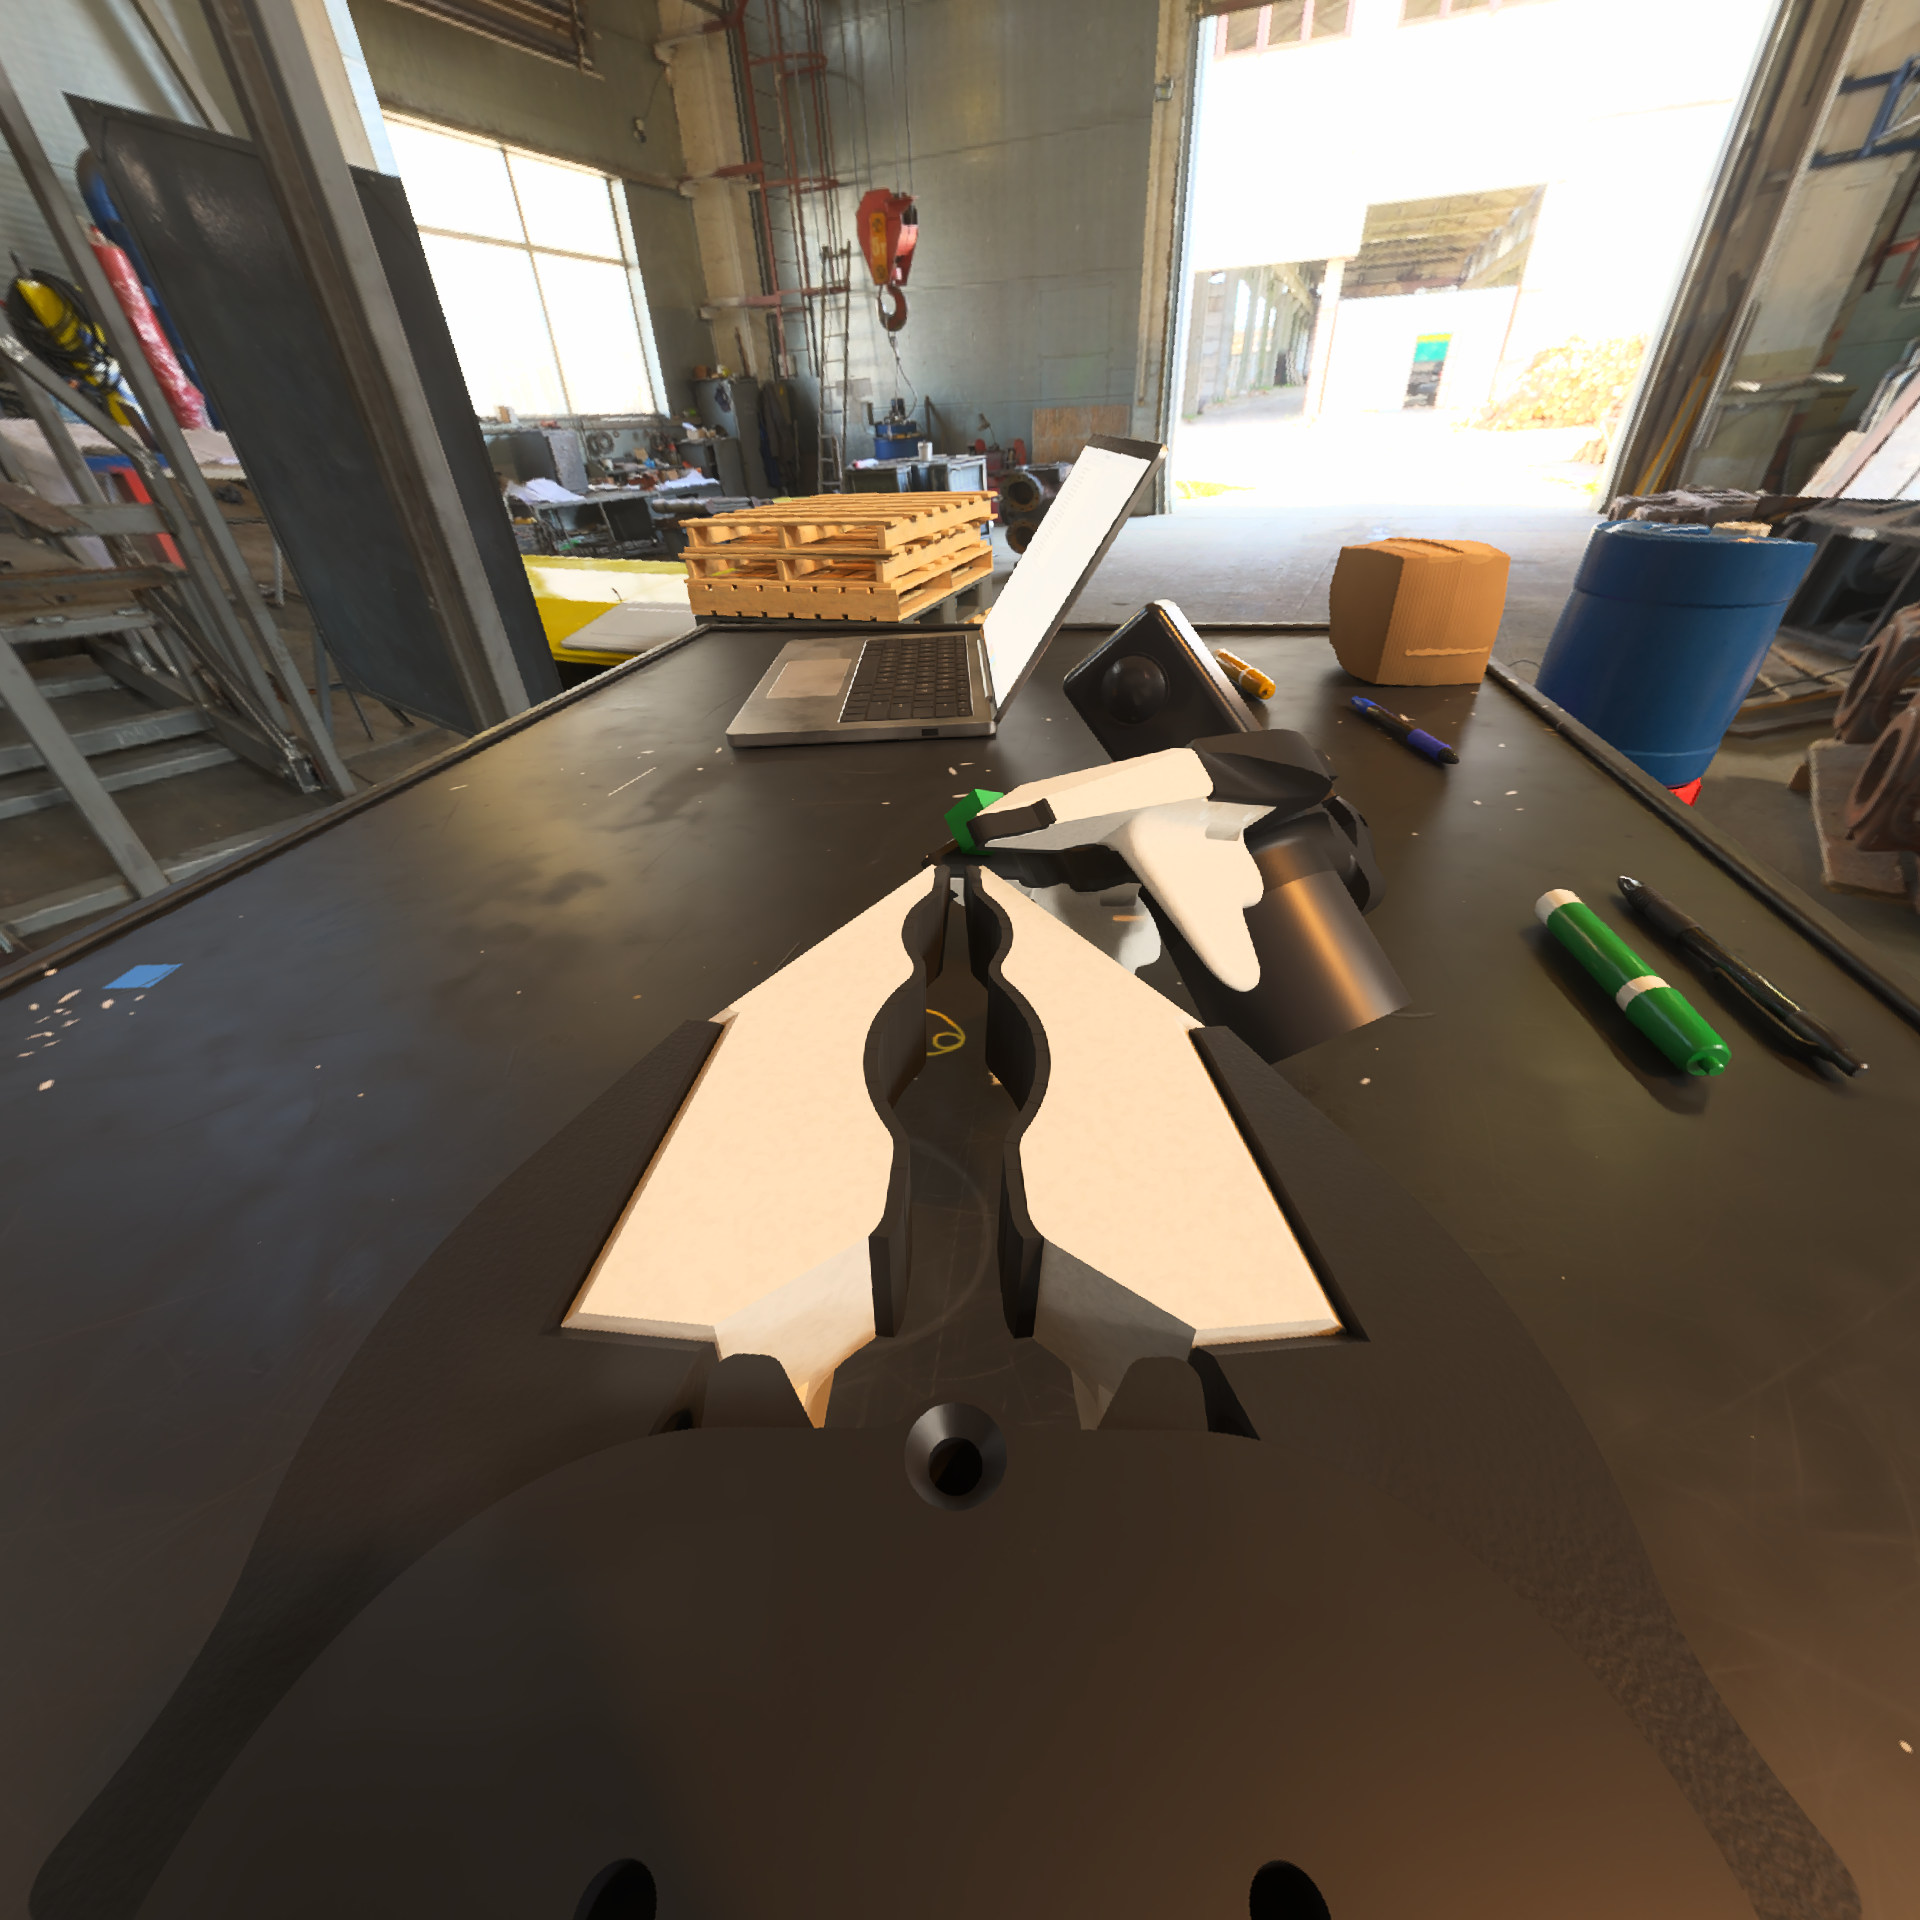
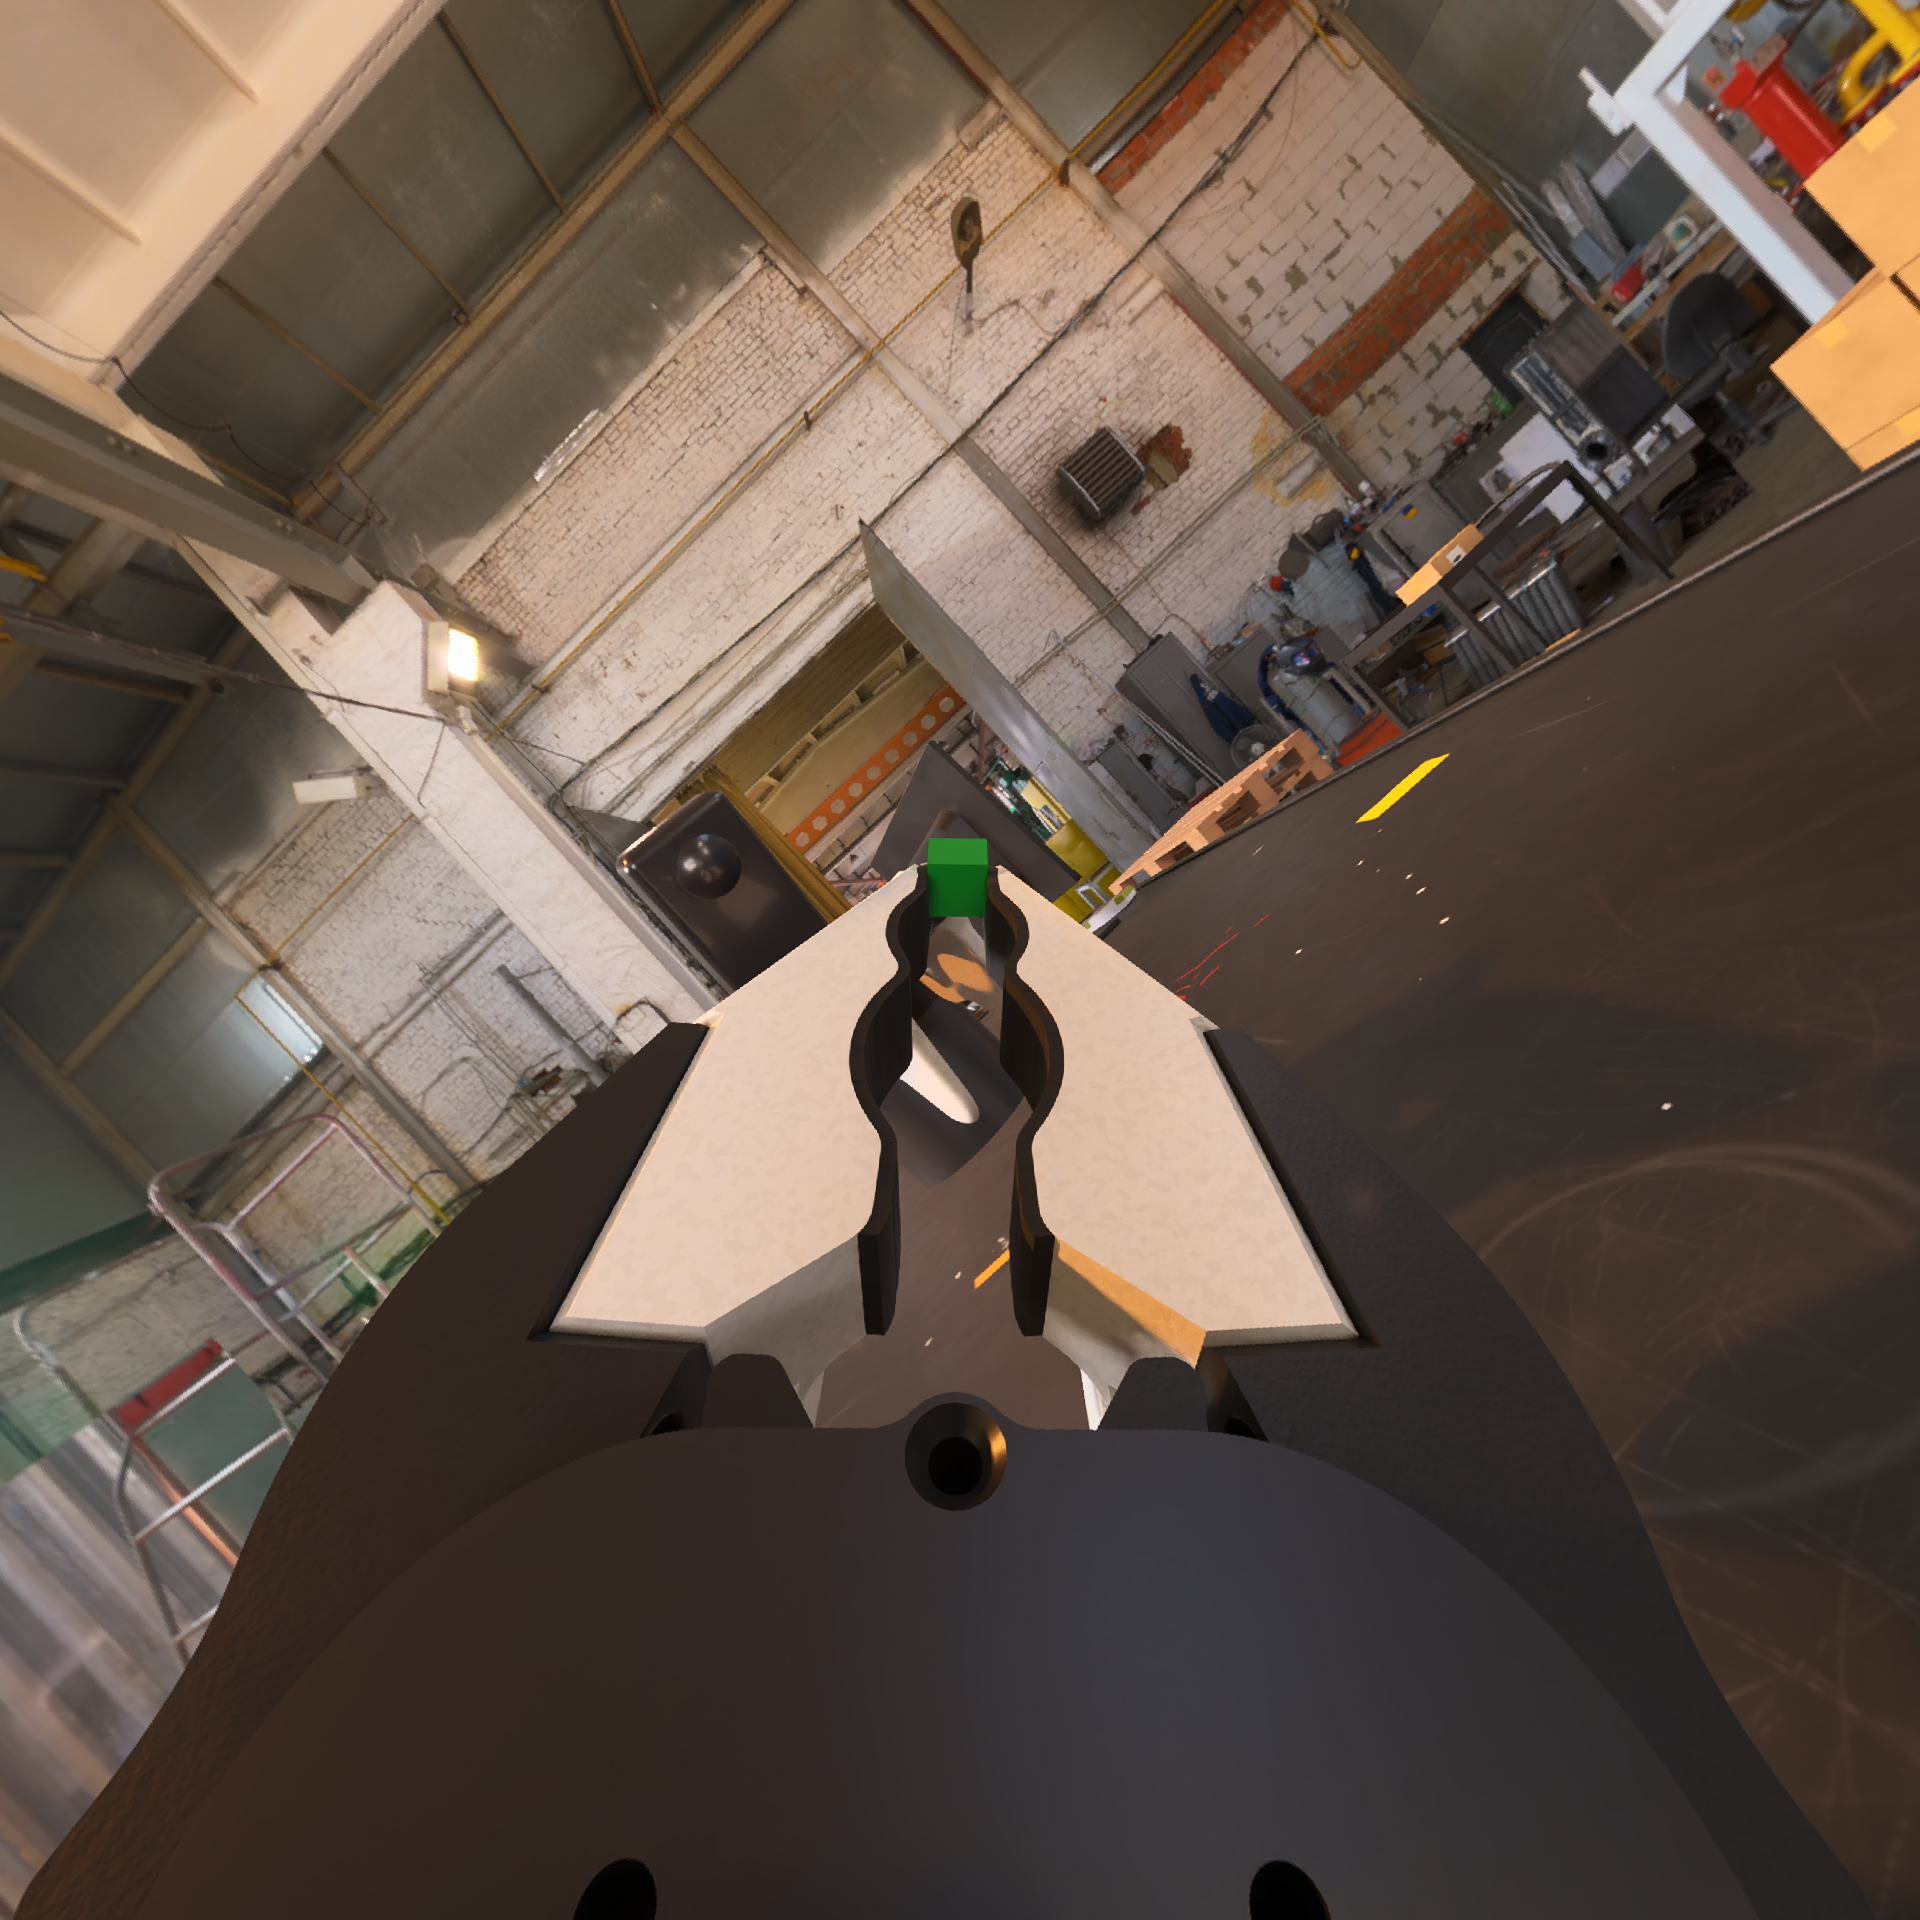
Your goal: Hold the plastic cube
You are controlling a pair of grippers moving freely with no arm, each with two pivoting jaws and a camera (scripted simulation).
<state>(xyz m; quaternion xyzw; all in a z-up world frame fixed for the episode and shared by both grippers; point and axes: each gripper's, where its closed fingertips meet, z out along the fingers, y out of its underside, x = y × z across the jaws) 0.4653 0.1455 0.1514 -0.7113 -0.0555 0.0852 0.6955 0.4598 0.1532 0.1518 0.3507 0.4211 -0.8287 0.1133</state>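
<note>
From my left wrist view, the left gripper (image 1: pixel 956 883) has its tips nearly together with nothing between them, low over the bench (image 1: pixel 416 1039). Just beyond, the right gripper (image 1: pixel 982 826) pinches the green cube (image 1: pixel 968 814).

From my right wrist view, the right gripper (image 2: pixel 956 894) clamps the cube (image 2: pixel 956 878) at its tips, above the bench (image 2: pixel 1558 1039).

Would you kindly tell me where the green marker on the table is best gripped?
Grip the green marker across its round barrel, mid-length near the white band, coming straight down. It lies flat; a black pen lies close alongside, so place the fingers carefully.
</note>
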